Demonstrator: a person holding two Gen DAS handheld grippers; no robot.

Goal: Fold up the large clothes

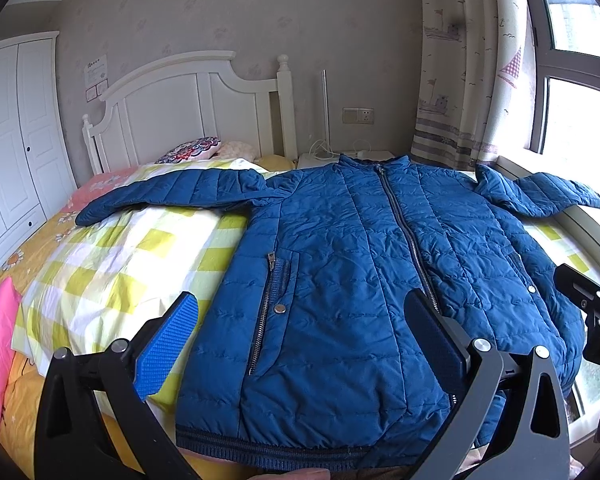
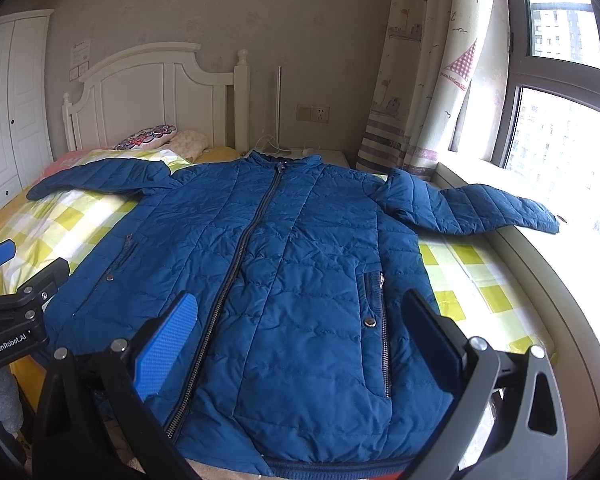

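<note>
Both the left tool (image 1: 304, 340) and right tool (image 2: 304, 340) hovered wide and empty above the blue quilted zip-up jacket (image 1: 380, 280), whose slippery padding could spring any fold undone.

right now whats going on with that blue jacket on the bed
A person holds a two-finger gripper in each hand over a blue quilted puffer jacket laid front-up and zipped on a bed with a yellow-and-white checked cover. Both sleeves are spread out to the sides, so no fold has been made yet. The left gripper and the right gripper hover near the hem, both open and holding nothing.
</note>
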